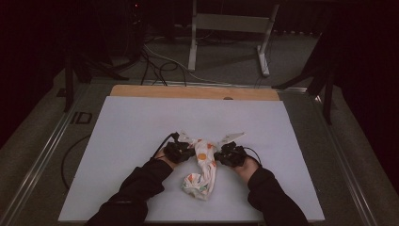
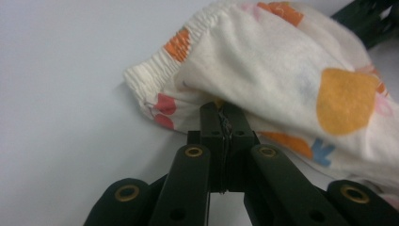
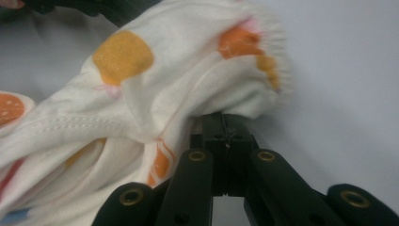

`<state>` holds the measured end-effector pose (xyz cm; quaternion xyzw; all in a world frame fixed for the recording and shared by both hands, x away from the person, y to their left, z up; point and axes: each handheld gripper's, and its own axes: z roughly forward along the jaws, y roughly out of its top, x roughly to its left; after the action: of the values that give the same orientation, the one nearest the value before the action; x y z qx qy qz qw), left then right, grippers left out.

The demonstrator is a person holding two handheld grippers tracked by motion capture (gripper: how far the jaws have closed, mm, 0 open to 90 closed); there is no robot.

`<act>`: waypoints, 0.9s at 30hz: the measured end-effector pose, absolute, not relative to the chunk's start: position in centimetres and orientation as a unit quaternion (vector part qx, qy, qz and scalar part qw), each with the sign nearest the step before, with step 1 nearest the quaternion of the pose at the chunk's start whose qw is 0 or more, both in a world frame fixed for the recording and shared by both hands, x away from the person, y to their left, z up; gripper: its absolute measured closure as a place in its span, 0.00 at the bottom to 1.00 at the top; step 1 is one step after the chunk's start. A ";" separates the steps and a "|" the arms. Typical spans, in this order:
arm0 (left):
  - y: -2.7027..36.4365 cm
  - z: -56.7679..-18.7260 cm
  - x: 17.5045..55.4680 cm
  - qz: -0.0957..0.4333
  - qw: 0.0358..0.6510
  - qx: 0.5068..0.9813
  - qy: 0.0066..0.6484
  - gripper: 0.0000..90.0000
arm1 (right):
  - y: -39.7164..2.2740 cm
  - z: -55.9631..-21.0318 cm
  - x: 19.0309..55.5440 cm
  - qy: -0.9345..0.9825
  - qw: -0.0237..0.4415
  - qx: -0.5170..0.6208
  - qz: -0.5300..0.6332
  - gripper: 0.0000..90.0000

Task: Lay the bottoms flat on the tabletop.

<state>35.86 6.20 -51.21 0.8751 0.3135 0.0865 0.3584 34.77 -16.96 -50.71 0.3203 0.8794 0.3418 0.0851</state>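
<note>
A small cream garment printed with orange and pink shapes is laid crumpled on the white table, a little toward 6 o'clock of its middle, its bunched lower end trailing toward the person. Its elastic-gathered edge is pinched from both sides: at 9 o'clock by the left gripper, at 3 o'clock by the right gripper, each with jaws pressed together on a fold of cloth. Such opposed holds probably serve to spread the edge flat. Beyond 12 o'clock, cables lie on the floor.
</note>
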 end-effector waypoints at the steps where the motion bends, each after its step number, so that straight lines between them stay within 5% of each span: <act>1: 6.2 -51.2 35.9 0.086 0.358 0.875 0.314 1.00 | -17.0 -50.7 34.8 0.879 0.085 0.320 0.342 1.00; 7: 7.9 -49.6 35.5 0.099 0.366 0.871 0.313 1.00 | -18.8 -48.6 34.7 0.861 0.107 0.329 0.372 1.00; 15: 9.6 -49.4 35.6 0.101 0.361 0.870 0.321 1.00 | -18.1 -49.4 34.2 0.870 0.079 0.322 0.366 0.99; 16: 9.8 -49.6 35.7 0.098 0.361 0.869 0.324 1.00 | -17.5 -49.8 34.1 0.872 0.056 0.318 0.368 0.86; 20: 9.6 -49.7 35.6 0.096 0.363 0.869 0.323 1.00 | -16.2 -50.4 34.0 0.874 0.041 0.315 0.368 0.71; 23: 9.6 -49.7 35.6 0.092 0.365 0.869 0.322 1.00 | -15.9 -50.7 34.4 0.874 0.042 0.318 0.365 0.71; 24: 9.7 -49.6 35.6 0.096 0.362 0.870 0.321 1.00 | -15.6 -50.8 34.8 0.874 0.044 0.321 0.362 0.84; 25: 9.7 -49.6 35.6 0.096 0.362 0.870 0.321 1.00 | -15.6 -50.8 34.8 0.874 0.044 0.321 0.362 0.84; 26: 9.8 -49.5 35.6 0.093 0.366 0.869 0.321 1.00 | -15.4 -50.8 34.9 0.876 0.060 0.322 0.354 0.99; 27: 9.8 -49.5 35.6 0.093 0.366 0.869 0.321 1.00 | -15.4 -50.8 34.9 0.876 0.060 0.322 0.354 0.99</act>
<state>35.60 9.81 -49.53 0.8685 0.3213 0.0931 0.3658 34.90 -15.38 -50.79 0.3225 0.8759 0.3538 0.0601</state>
